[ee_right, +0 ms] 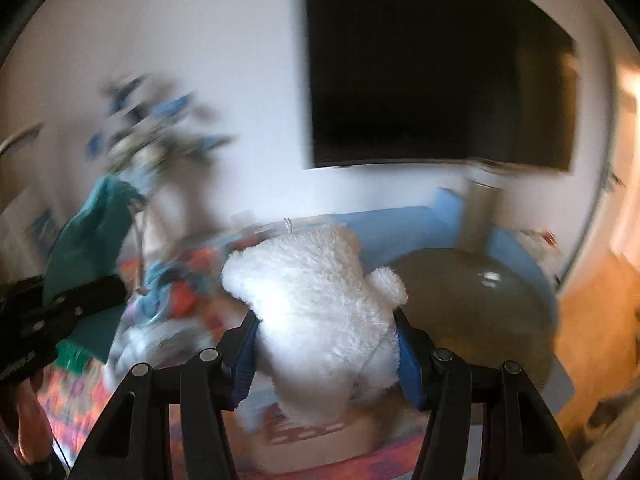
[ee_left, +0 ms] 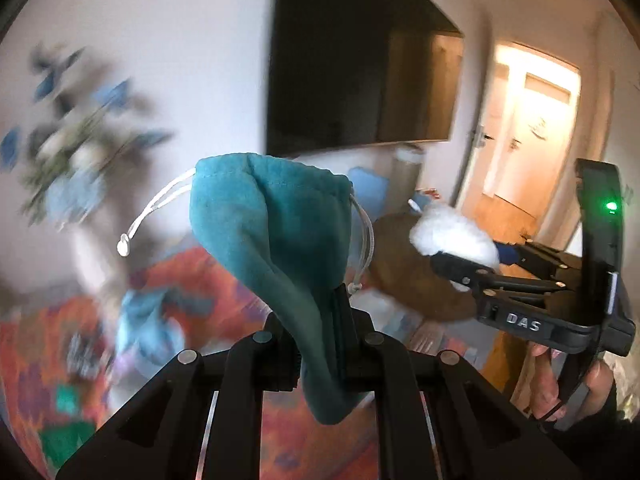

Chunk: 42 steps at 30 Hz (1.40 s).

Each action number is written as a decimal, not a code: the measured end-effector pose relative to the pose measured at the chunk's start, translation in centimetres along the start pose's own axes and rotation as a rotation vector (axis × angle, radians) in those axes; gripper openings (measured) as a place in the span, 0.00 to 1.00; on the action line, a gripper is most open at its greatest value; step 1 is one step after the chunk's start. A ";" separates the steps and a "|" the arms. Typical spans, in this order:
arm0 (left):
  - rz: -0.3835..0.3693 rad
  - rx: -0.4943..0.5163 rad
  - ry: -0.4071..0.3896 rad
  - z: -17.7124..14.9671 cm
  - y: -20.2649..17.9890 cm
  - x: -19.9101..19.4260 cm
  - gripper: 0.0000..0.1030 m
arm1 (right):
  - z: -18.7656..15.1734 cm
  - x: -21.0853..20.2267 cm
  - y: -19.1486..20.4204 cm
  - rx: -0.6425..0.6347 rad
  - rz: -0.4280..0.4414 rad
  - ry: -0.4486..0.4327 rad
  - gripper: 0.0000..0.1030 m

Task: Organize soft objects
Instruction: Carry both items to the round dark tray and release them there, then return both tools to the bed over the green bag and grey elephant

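Observation:
My left gripper (ee_left: 318,320) is shut on a teal drawstring pouch (ee_left: 276,232) and holds it up in the air, its white cords hanging at both sides. The pouch also shows at the left of the right wrist view (ee_right: 92,232). My right gripper (ee_right: 326,344) is shut on a white fluffy plush toy (ee_right: 320,300), gripped between its blue pads. In the left wrist view the right gripper (ee_left: 460,268) is at the right with the plush toy (ee_left: 456,232) in it. Both views are blurred by motion.
A colourful patterned cloth (ee_left: 208,288) with more soft items (ee_left: 148,320) lies below. A round brown table (ee_right: 480,304) stands to the right, with blue cushions (ee_right: 404,228) behind it. A dark TV (ee_right: 432,72) hangs on the wall. A flower arrangement (ee_left: 80,136) is at left, an open door (ee_left: 528,136) at right.

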<state>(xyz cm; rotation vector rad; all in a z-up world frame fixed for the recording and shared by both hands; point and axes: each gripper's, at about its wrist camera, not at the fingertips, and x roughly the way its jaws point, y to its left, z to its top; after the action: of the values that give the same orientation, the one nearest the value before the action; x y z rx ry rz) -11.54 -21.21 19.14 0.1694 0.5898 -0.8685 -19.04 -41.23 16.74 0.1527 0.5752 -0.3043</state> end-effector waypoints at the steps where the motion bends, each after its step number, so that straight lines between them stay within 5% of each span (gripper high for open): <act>1: -0.022 0.025 -0.002 1.4 -1.3 1.1 0.10 | 0.5 0.3 -1.6 0.039 -0.016 0.001 0.55; 7: -0.137 0.086 0.037 5.5 -6.4 7.6 0.10 | 1.0 2.4 -9.2 0.197 -0.110 0.049 0.56; 15: -0.217 0.092 0.201 5.4 -9.9 17.0 0.11 | -0.9 7.0 -13.2 0.275 -0.207 0.172 0.63; 17: -0.194 0.131 0.230 5.3 -11.0 18.4 0.36 | -1.4 7.8 -13.9 0.292 -0.224 0.198 0.67; 20: -0.174 0.121 0.251 5.4 -11.5 19.9 0.52 | -2.2 8.1 -14.2 0.290 -0.260 0.217 0.67; 24: -0.250 0.055 0.279 4.7 -10.1 19.7 0.53 | -2.9 7.6 -15.2 0.335 -0.251 0.218 0.67; 26: -0.264 0.037 0.279 4.5 -9.7 19.3 0.62 | -3.1 6.9 -15.5 0.351 -0.242 0.212 0.68; 31: -0.277 0.021 0.222 4.2 -9.1 16.0 0.62 | -2.7 4.7 -13.7 0.321 -0.226 0.183 0.67; 42: -0.017 -0.092 0.094 -0.6 -0.4 3.4 0.62 | -1.0 0.4 -2.8 0.112 -0.132 0.089 0.68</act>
<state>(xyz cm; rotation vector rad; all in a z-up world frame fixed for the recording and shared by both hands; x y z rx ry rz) -10.39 -23.45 16.82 0.1224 0.7190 -0.8518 -20.07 -43.72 15.55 0.2377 0.6576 -0.4600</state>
